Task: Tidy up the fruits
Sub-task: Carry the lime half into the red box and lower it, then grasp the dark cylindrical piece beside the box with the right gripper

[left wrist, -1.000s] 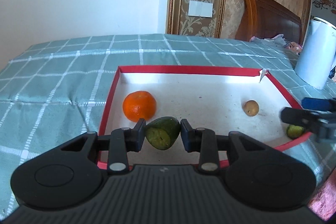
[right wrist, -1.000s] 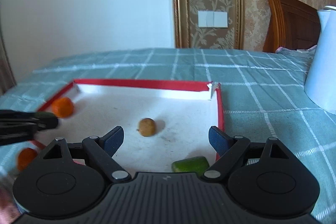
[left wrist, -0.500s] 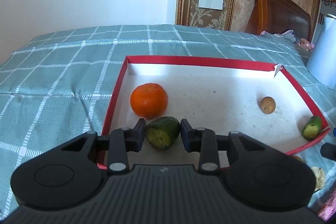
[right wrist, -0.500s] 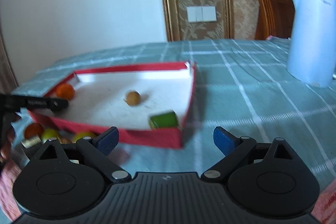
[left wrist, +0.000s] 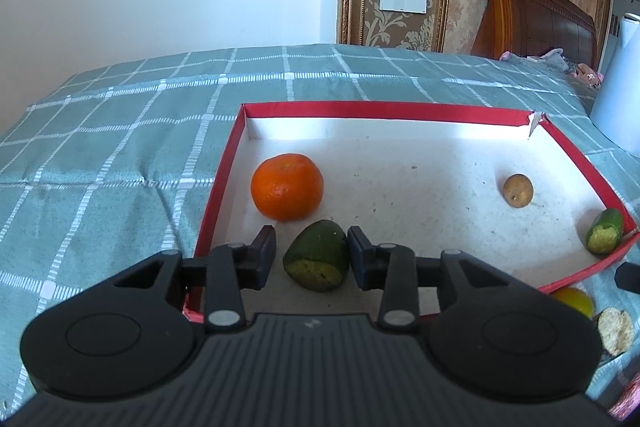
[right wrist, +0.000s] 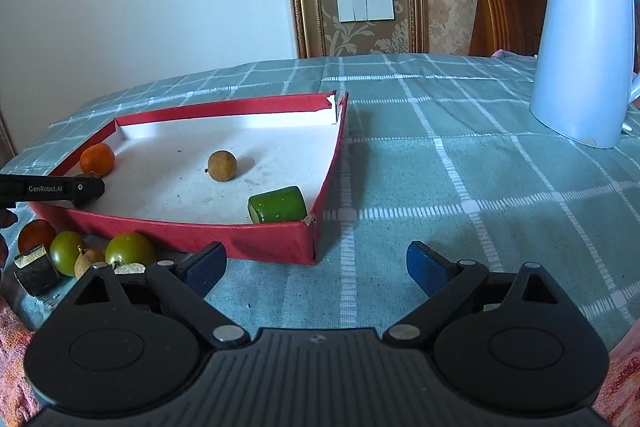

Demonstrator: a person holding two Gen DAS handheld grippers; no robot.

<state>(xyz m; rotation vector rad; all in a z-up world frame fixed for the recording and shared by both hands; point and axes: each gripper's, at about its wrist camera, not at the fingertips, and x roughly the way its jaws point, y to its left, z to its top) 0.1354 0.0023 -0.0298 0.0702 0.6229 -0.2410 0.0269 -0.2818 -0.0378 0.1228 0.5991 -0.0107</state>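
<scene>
The left hand-held gripper (left wrist: pixel 311 254) is opening around the cut green fruit piece (left wrist: pixel 318 255), which rests on the floor of the red-walled tray (left wrist: pixel 384 110); the left pad stands clear of it, the right pad is at its side. An orange (left wrist: pixel 287 186) sits just beyond. The right hand-held gripper (right wrist: pixel 316 269) is spread wide and empty over bare tabletop (right wrist: pixel 480 195), just outside the tray's near corner. Loose fruits (right wrist: pixel 129 247) lie along the tray's near wall; a kettle (right wrist: pixel 582 43) stands well apart.
</scene>
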